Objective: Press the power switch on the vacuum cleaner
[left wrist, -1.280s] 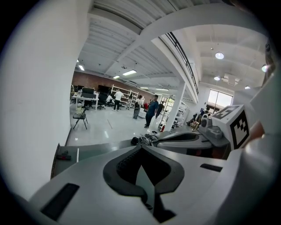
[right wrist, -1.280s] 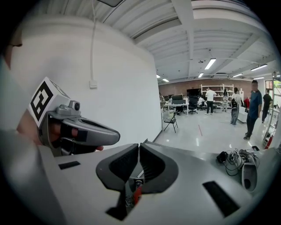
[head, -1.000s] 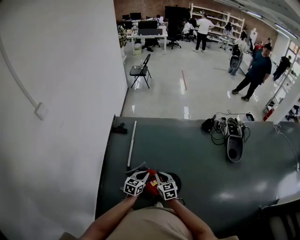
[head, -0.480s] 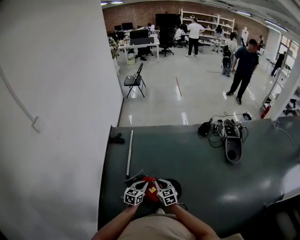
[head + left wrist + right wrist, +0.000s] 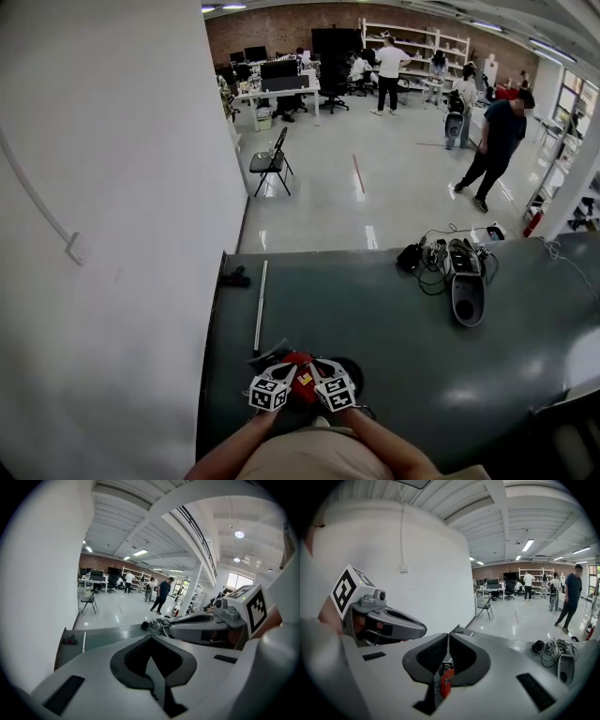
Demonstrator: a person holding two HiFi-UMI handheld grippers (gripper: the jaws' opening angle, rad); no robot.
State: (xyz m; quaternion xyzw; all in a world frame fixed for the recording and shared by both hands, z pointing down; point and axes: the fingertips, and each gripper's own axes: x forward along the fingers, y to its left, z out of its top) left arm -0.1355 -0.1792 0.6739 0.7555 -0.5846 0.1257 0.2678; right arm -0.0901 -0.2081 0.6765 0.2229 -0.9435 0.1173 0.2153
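Head view: at six o'clock on the table (image 5: 422, 356), the left gripper (image 5: 281, 364) and right gripper (image 5: 322, 362) crowd over the red vacuum cleaner (image 5: 300, 371).

Left gripper view: jaws pressed together, nothing between them.

Right gripper view: jaws together too, with red vacuum body showing beneath.

I can't make out the switch, and I'd judge the press is yet to come.

Since a second ago the head view has tipped up a little. The far edge of the desk (image 5: 394, 319), the left gripper (image 5: 284, 368) and the right gripper (image 5: 317, 367) all lie lower in the frame. More of the brick back wall (image 5: 281, 26) shows along the top. The wall box (image 5: 71, 247) at the left has dropped and slid toward the edge. At the upper right, the person in the dark shirt (image 5: 497, 141) has stepped leftward and now leans in mid-stride.
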